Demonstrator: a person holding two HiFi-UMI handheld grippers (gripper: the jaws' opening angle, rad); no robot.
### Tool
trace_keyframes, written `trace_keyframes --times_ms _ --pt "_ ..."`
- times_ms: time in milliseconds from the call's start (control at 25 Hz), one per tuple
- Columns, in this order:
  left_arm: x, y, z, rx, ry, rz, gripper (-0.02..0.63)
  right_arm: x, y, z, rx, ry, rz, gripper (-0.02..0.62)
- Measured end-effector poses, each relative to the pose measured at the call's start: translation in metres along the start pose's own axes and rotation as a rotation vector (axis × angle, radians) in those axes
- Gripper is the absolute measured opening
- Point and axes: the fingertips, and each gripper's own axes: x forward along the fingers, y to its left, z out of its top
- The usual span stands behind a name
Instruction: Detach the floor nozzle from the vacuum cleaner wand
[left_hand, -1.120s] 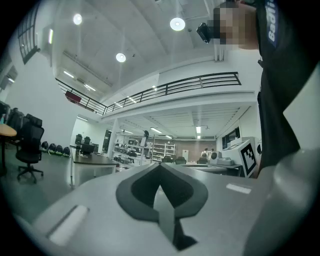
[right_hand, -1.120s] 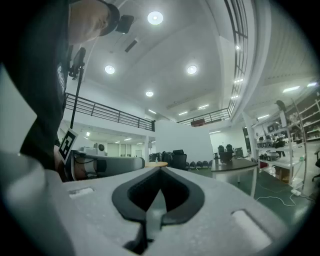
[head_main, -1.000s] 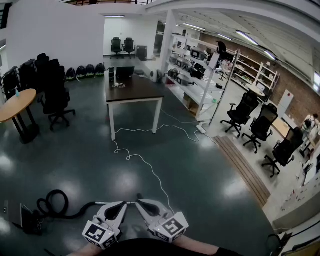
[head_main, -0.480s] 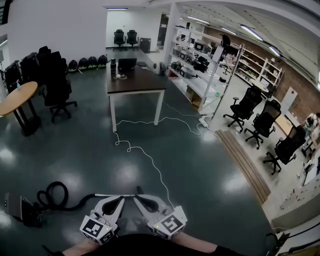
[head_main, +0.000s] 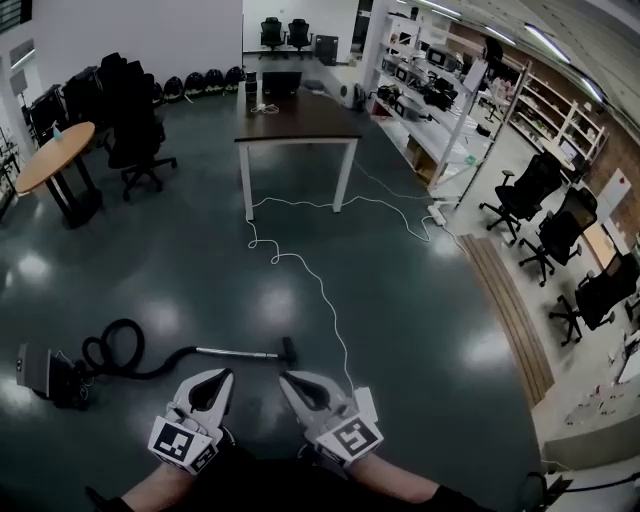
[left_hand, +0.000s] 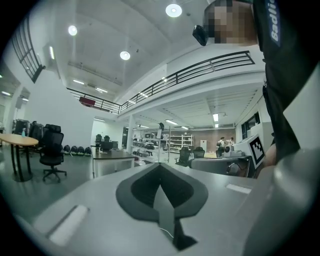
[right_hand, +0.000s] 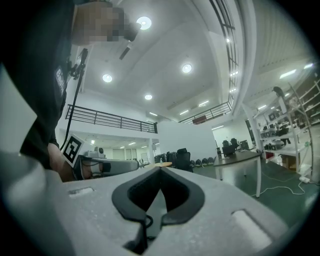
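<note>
The vacuum cleaner lies on the dark floor in the head view. Its body (head_main: 40, 370) is at the far left, with a coiled black hose (head_main: 110, 352) beside it. A thin metal wand (head_main: 235, 352) runs right from the hose to the small black floor nozzle (head_main: 289, 349), which sits on the wand's end. My left gripper (head_main: 224, 375) and right gripper (head_main: 284, 379) hover just short of the wand and nozzle, touching neither. Both are shut and empty, pointing level. The gripper views show the shut left jaws (left_hand: 161, 166) and shut right jaws (right_hand: 160, 171) with only the room beyond.
A white cable (head_main: 322, 292) snakes across the floor from the dark table (head_main: 297, 122) past the nozzle. A round wooden table (head_main: 52, 155) and office chairs (head_main: 135, 135) stand at the back left. Shelving (head_main: 440, 110), more chairs (head_main: 555, 235) and a wooden floor strip (head_main: 510, 310) are on the right.
The head view has tipped down and swung left, so the wand and nozzle now show in full ahead of the grippers. The two gripper tips, almost touching before, have drawn apart.
</note>
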Motion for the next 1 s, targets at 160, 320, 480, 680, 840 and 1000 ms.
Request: trace_keyframes --times_ms 160,320,480,680,840,1000 --pt "-0.002 0.031 -0.013 -0.007 0.022 0.048 0.0 0.012 -0.013 -0.017 0.002 0.039 -0.008 0.002" --pt "0.003 0.073 -0.02 -0.038 0.022 0.036 0.0 0.048 -0.016 -0.024 -0.013 0.076 -0.028 0.002" --pt "0.012 0.125 -0.023 -0.038 0.012 -0.008 0.0 0.09 -0.017 -0.032 -0.026 0.105 -0.079 0.002" --pt "0.024 0.192 -0.029 -0.072 0.019 -0.047 0.0 0.145 -0.019 -0.046 -0.053 0.153 -0.14 0.002" --pt "0.034 0.235 -0.039 -0.089 0.032 -0.068 0.0 0.176 -0.028 -0.052 -0.055 0.174 -0.194 0.002" --pt "0.048 0.261 -0.057 -0.098 0.038 -0.072 0.0 0.192 -0.043 -0.064 -0.018 0.217 -0.235 0.002"
